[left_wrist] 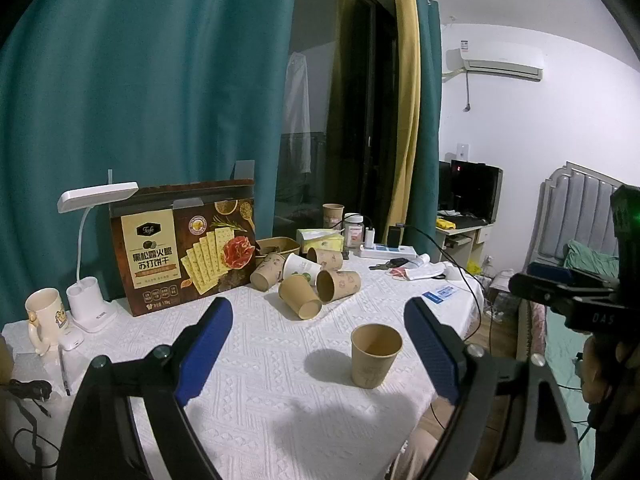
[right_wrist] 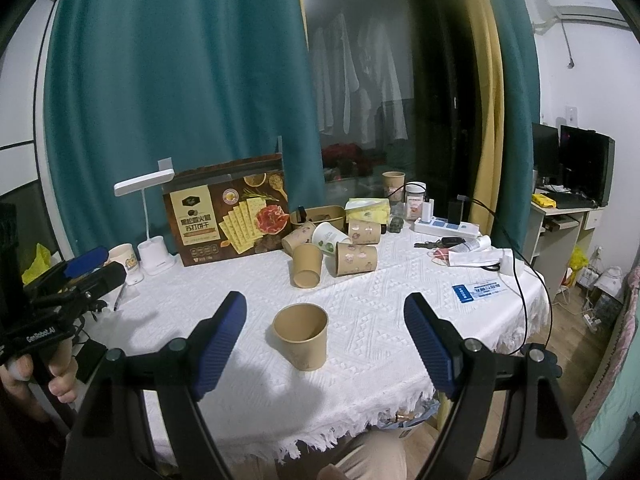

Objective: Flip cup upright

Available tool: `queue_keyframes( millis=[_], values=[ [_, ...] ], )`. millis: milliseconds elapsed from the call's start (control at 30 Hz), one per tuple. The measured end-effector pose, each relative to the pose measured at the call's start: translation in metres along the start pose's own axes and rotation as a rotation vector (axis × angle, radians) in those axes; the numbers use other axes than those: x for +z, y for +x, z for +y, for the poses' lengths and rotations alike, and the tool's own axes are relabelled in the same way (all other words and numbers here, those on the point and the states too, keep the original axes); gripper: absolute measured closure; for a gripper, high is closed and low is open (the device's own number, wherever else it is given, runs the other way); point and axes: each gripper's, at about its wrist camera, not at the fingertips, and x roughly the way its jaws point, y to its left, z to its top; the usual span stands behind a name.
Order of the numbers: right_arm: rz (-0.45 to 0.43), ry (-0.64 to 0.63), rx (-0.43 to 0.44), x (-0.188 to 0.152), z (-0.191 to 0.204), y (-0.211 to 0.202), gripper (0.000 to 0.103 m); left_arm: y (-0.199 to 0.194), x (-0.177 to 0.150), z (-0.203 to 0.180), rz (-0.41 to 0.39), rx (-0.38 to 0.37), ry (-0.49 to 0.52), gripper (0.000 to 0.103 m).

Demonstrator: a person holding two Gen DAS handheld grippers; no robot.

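A brown paper cup stands upright, mouth up, on the white tablecloth near the front edge. Behind it several paper cups lie tipped on their sides in a heap; the nearest points its mouth toward me. My left gripper is open, held back from the upright cup, which sits just inside its right finger. My right gripper is open too, short of the cup, nothing between its blue pads. Each gripper shows at the edge of the other's view.
A cracker box, a white desk lamp and a mug stand at the back left. A tissue pack, a jar, a power strip, keys and papers crowd the back right. A cable hangs over the right edge.
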Motion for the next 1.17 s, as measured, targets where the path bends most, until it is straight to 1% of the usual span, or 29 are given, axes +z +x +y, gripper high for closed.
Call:
queue_keyframes(
  millis=[467, 800, 1100, 1167],
  values=[
    [-0.004, 0.003, -0.002, -0.003, 0.002, -0.002, 0.024, -0.001, 0.000, -0.003, -0.001, -0.004, 0.000, 0.015],
    [-0.005, 0.003, -0.004, -0.002, 0.002, -0.002, 0.024, 0.000, 0.003, -0.013, -0.002, -0.011, 0.004, 0.015],
    [-0.004, -0.002, -0.008, -0.002, 0.002, -0.002, 0.024, 0.001, 0.004, -0.012, 0.002, -0.013, 0.010, 0.015],
    [-0.005, -0.008, -0.017, -0.003, 0.003, -0.002, 0.024, 0.001, 0.003, -0.009, 0.003, -0.001, 0.011, 0.015]
  ],
)
